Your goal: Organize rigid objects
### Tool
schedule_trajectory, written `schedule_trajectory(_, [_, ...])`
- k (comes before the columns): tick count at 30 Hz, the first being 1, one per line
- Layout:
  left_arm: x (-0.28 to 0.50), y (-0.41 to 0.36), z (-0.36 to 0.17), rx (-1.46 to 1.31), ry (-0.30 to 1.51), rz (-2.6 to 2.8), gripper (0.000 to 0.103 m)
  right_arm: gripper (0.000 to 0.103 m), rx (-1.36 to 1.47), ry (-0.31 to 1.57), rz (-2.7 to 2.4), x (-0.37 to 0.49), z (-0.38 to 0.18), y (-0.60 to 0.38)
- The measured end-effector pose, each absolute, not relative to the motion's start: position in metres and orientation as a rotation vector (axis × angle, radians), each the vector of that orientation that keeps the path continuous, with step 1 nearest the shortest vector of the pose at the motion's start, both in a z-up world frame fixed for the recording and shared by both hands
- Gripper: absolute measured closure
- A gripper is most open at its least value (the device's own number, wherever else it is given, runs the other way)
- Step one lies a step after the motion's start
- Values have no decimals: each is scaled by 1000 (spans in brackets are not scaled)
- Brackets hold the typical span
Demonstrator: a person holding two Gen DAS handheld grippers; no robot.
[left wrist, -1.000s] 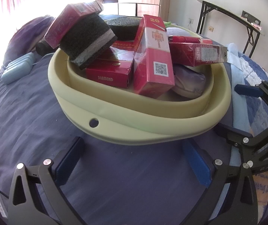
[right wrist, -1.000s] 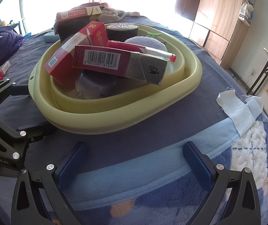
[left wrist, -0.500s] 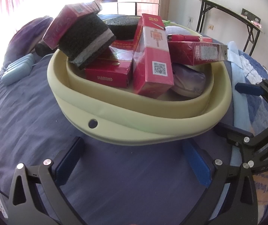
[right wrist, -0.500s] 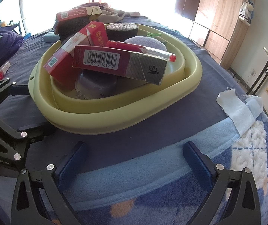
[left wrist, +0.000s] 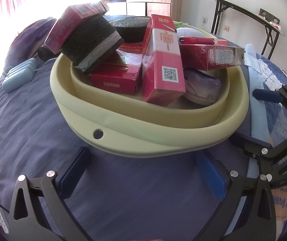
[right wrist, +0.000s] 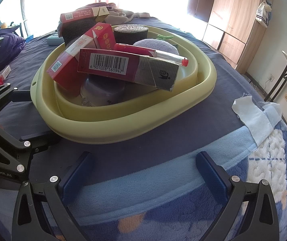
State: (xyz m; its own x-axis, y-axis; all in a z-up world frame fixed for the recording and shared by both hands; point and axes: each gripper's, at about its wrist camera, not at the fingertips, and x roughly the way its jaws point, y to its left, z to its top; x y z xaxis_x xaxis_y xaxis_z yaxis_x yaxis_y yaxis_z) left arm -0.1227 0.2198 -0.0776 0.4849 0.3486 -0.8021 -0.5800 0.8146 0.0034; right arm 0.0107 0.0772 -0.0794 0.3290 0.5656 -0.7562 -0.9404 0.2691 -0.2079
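**Basin of boxes on a bed, flanked by two wide-open grippers**

A pale yellow basin [left wrist: 163, 138] rests on a dark blue blanket [left wrist: 33, 124]. Red boxes lie heaped inside: one marked "DIAMOND" [left wrist: 114, 80] lies flat, a tall box [left wrist: 163, 60] with a QR code leans on it, and a barcoded box [right wrist: 123, 68] lies across the top with a red pen [right wrist: 143, 51] on it. A black sponge [left wrist: 91, 44] overhangs the rim; a black foam cylinder [right wrist: 131, 32] stands at the back. The left gripper [left wrist: 143, 172] and right gripper [right wrist: 146, 172] rest just outside the basin, fingers spread wide, holding nothing.
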Motion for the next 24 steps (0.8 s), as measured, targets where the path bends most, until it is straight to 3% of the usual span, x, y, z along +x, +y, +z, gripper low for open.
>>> schedule_trajectory(24, [-118, 219, -78, -286, 901, 573, 0, 0, -726, 619, 1107, 10, -79, 77])
